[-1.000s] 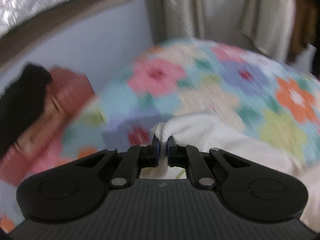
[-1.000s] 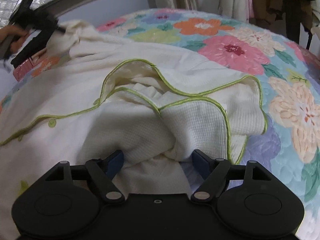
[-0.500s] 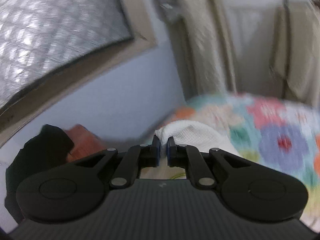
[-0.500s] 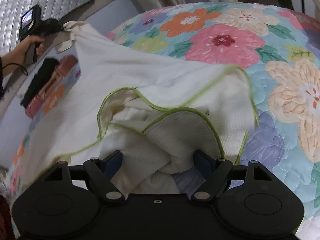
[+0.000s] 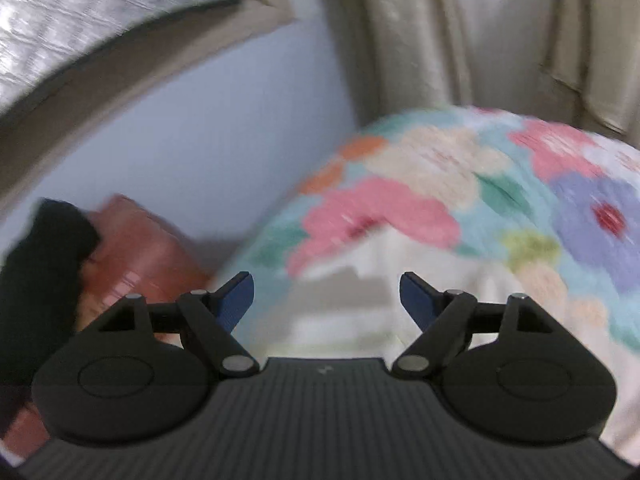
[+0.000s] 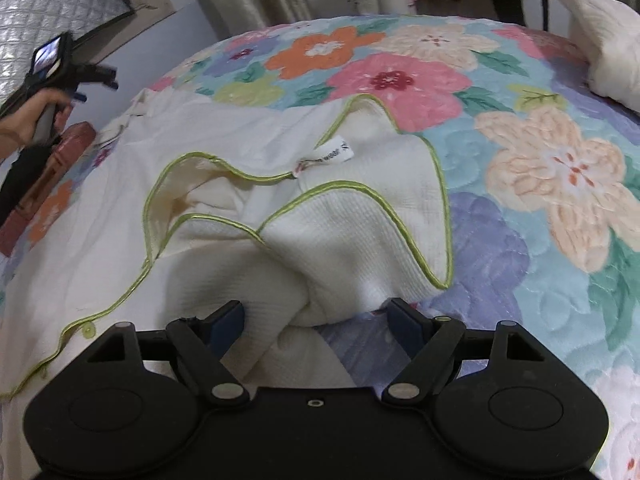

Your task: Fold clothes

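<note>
A white waffle-knit garment (image 6: 240,140) with green trim, a neck label (image 6: 324,156) and a green button (image 6: 89,331) lies spread on the floral quilt (image 6: 540,160). My right gripper (image 6: 316,312) stands wide open low over the quilt, with a bunched fold of the garment between its fingers; the right pad is clear of the cloth. My left gripper (image 5: 326,292) has its jaws opening and nothing pinched in them. The garment's far corner (image 5: 360,280) lies blurred on the quilt just beyond its fingers. In the right wrist view a hand holds the left gripper (image 6: 68,76) at the far left.
A reddish-brown object (image 5: 132,248) with a black thing (image 5: 36,280) on it sits at the bed's left side by the pale wall. A silver quilted headboard (image 5: 80,12) and beige curtains (image 5: 480,32) stand behind. A white pillow (image 6: 600,40) lies far right.
The left gripper let go of the garment corner it pinched, and its jaws sprang apart as it dropped toward the bed. The lifted cloth now lies flat. The right gripper rolled slightly in place.
</note>
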### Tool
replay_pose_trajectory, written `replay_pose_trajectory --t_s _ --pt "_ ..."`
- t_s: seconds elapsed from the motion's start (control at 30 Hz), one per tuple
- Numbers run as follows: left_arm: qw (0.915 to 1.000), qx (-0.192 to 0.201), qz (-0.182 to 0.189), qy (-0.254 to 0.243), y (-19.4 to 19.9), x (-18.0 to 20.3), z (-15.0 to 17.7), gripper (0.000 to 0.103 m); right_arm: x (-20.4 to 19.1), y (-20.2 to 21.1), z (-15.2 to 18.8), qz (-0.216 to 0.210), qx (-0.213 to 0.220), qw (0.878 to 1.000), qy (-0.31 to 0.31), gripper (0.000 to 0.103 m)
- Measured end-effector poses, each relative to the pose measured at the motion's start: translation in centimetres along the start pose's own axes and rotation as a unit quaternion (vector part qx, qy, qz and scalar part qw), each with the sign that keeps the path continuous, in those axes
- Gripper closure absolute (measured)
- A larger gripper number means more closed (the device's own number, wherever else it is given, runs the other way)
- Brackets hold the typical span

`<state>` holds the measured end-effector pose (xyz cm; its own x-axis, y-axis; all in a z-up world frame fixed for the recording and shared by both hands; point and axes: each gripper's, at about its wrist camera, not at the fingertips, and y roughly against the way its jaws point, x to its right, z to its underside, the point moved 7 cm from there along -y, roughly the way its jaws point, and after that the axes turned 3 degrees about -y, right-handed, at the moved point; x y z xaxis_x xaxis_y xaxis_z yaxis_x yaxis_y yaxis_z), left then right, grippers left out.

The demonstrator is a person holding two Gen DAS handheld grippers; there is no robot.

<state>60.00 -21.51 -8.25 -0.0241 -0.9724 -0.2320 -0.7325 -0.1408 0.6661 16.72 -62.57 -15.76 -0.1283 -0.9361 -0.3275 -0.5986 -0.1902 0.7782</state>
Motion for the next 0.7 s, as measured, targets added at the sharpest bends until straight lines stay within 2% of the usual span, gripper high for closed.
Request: replay_pose_trajectory --t_s 0.07,0.2,0.3,0.43,0.53,0.6,0.63,0.7 --pt "0.9972 0.004 0.072 0.022 1.6 0.8 2.3 0.024 0.0 0.2 -0.2 0.005 0.008 1.0 -0.003 0.02" --pt "0.9821 0.009 0.188 0.007 5.9 4.3 6.7 0.024 0.7 0.1 -0.5 0.0 0.031 0.999 -0.024 0.019" --pt "0.9647 0.01 0.261 -0.03 9.1 8.6 8.9 0.024 1.5 -0.4 -0.9 -0.005 0.054 0.997 -0.058 0.019" --pt "0.9345 0.021 0.355 -0.025 12.1 14.3 9.9 0.023 1.7 -0.3 -1.7 0.011 0.081 0.994 -0.075 0.019" --pt "0.9119 0.016 0.408 -0.04 13.8 19.5 10.0 0.023 2.2 -0.1 -1.7 0.026 0.092 0.992 -0.083 0.019" --pt "0.9011 0.007 0.427 -0.072 15.0 22.5 10.3 0.023 2.8 -0.1 -1.5 0.028 0.09 0.99 -0.102 0.019" --pt "0.8974 0.003 0.432 -0.09 15.5 23.9 10.5 0.023 3.1 0.0 -1.3 0.026 0.09 0.988 -0.122 0.019" --pt "0.8974 -0.005 0.425 -0.12 15.9 26.0 10.9 0.023 4.0 0.5 -0.6 0.013 0.087 0.981 -0.175 0.019"
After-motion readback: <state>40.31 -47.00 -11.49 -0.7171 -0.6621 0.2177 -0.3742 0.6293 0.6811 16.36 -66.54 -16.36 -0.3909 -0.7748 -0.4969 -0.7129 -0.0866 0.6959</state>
